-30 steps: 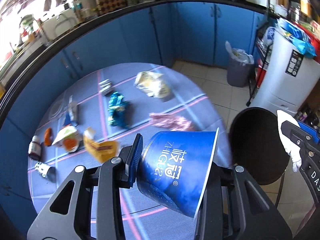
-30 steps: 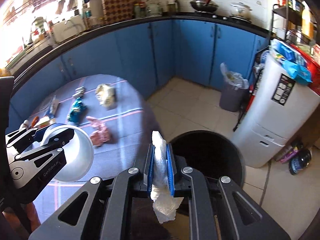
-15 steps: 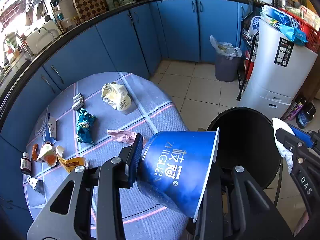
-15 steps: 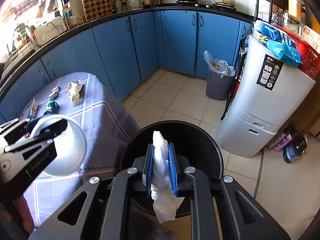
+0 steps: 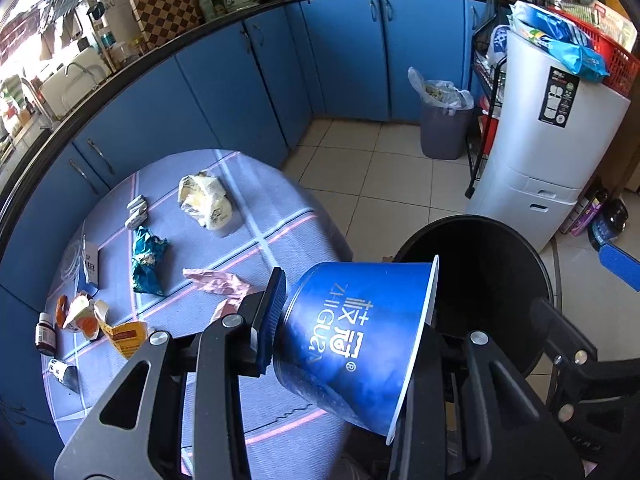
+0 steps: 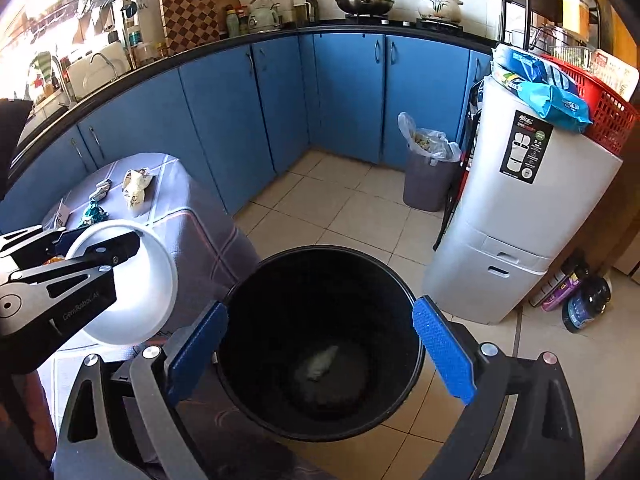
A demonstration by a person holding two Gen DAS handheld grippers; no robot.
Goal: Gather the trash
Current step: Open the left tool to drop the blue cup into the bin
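My left gripper point(image 5: 348, 332) is shut on a blue paper bowl point(image 5: 360, 328), tilted, beside the rim of the black bin point(image 5: 500, 248); the bowl's white inside point(image 6: 132, 280) faces the right wrist view. My right gripper point(image 6: 320, 348) hangs over the bin point(image 6: 404, 292), its jaws opening wide with nothing between them. A white tissue point(image 6: 320, 364) lies at the bin's bottom. On the round blue table point(image 5: 288, 216) lie a cream wrapper point(image 5: 204, 200), a teal wrapper point(image 5: 148, 256), a pink wrapper point(image 5: 216, 280) and a yellow packet point(image 5: 124, 336).
A small bottle point(image 5: 44, 332) and torn cartons point(image 5: 80, 320) sit at the table's left edge. A grey bagged bin point(image 5: 444, 120) stands by the blue cabinets point(image 5: 240, 100). A white unit point(image 5: 540, 160) with a red basket stands right of the black bin, with bottles point(image 6: 588, 296) on the floor beside it.
My right gripper's jaws have spread apart and the white tissue has dropped into the black bin. Both grippers have shifted toward the bin, away from the table.
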